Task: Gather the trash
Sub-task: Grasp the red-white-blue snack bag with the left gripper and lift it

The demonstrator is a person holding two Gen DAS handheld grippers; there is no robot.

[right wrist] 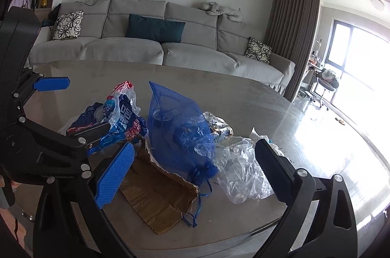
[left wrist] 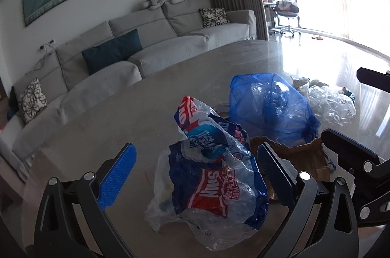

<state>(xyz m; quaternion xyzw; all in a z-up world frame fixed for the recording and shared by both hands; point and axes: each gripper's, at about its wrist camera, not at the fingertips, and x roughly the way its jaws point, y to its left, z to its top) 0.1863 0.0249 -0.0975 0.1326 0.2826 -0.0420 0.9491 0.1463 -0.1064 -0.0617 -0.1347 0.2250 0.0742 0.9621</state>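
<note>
Trash lies on a grey table (left wrist: pixel 121 116). A crumpled red, white and blue printed plastic bag (left wrist: pixel 209 170) sits between the fingers of my open left gripper (left wrist: pixel 195 175), not squeezed. It also shows in the right wrist view (right wrist: pixel 117 119). A blue mesh drawstring pouch (right wrist: pixel 180 133) lies on a torn piece of brown cardboard (right wrist: pixel 156 197), between the fingers of my open right gripper (right wrist: pixel 195 172). The pouch (left wrist: pixel 270 106) and cardboard (left wrist: pixel 302 158) also show in the left wrist view. Crumpled clear plastic film (right wrist: pixel 241 172) lies to the right. The left gripper (right wrist: pixel 78 109) shows at left in the right view.
A grey sofa (right wrist: pixel 158 43) with cushions stands behind the table. Curtains and a bright window (right wrist: pixel 360 58) are at the right. A crumpled foil wrapper (right wrist: pixel 219 126) lies behind the pouch. The table's near edge (right wrist: pixel 219 241) runs close below the cardboard.
</note>
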